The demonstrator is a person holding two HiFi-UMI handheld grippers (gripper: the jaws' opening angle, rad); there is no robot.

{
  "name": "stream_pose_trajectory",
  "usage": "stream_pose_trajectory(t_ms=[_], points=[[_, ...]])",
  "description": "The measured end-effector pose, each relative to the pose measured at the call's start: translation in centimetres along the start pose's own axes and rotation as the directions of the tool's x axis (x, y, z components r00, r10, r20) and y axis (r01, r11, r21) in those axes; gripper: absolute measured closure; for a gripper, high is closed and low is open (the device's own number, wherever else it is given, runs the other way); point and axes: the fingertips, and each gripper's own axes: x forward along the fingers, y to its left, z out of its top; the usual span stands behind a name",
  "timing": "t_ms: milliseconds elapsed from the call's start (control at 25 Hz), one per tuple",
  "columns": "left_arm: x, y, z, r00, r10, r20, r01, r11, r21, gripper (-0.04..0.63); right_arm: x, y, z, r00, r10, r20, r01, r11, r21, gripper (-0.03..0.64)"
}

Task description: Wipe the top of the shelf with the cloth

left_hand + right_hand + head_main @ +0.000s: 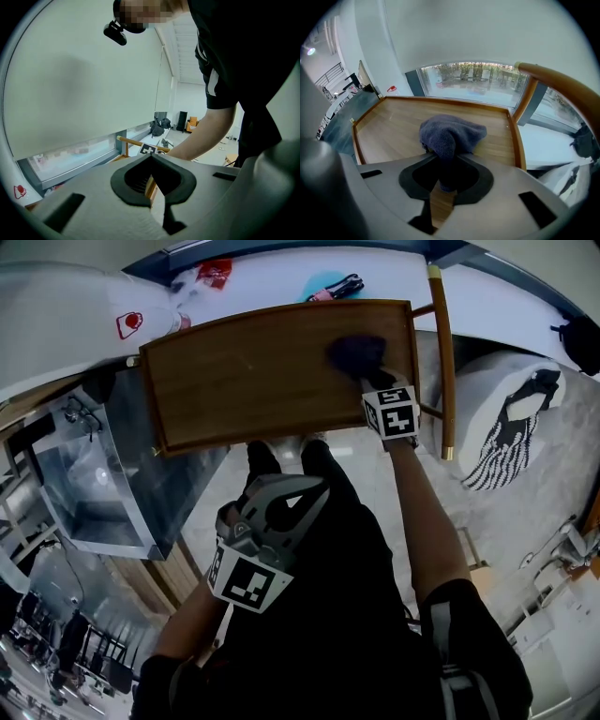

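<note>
Wiping the shelf (253, 381) top

The right gripper (440, 180) has its fingers pinching the cloth (452, 133) — press flat, sweep into corners; left gripper (152, 185) fingers pressed together, empty.

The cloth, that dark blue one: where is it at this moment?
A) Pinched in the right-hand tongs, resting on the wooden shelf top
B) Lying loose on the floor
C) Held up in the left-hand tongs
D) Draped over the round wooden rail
A: the right gripper view shows the cloth bunched between the jaws of the right tongs, with its bulk resting on the shelf top.
</note>
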Motion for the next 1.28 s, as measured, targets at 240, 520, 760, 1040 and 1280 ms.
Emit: stream_pose_trajectory(t_ms=[240, 520, 760, 1040, 1280], points=[[0.5, 0.0, 0.3, 1.000, -0.008, 0.002, 0.008, 1.000, 0.005, 0.577, -0.5, -1.5, -0.5, 0.999, -0.032, -0.014, 0.032, 0.999, 0.005, 0.555], [0.0, 0.2, 0.5, 1.000, -0.007, 0.015, 0.007, 1.000, 0.005, 0.577, -1.0, -2.2, -0.7, 0.997, -0.070, -0.022, 0.070, 0.997, 0.016, 0.555], [-2.9, 1.4, 0.6, 0.999, 0.028, 0.038, -0.028, 1.000, -0.001, 0.577, -2.0, 0.8, 1.3, 0.999, -0.042, 0.027, 0.042, 0.999, -0.002, 0.555], [-9.4, 4.7, -0.8, 0.990, 0.127, 0.057, -0.125, 0.991, -0.048, 0.577, -1.7, 10.9, 5.8, 0.995, 0.081, 0.051, -0.074, 0.990, -0.116, 0.555], [-15.8, 7.7, -2.5, 0.970, 0.234, 0.064, -0.228, 0.970, -0.081, 0.577, 0.4, 22.9, 9.1, 0.974, 0.226, 0.018, -0.215, 0.945, -0.247, 0.555]])
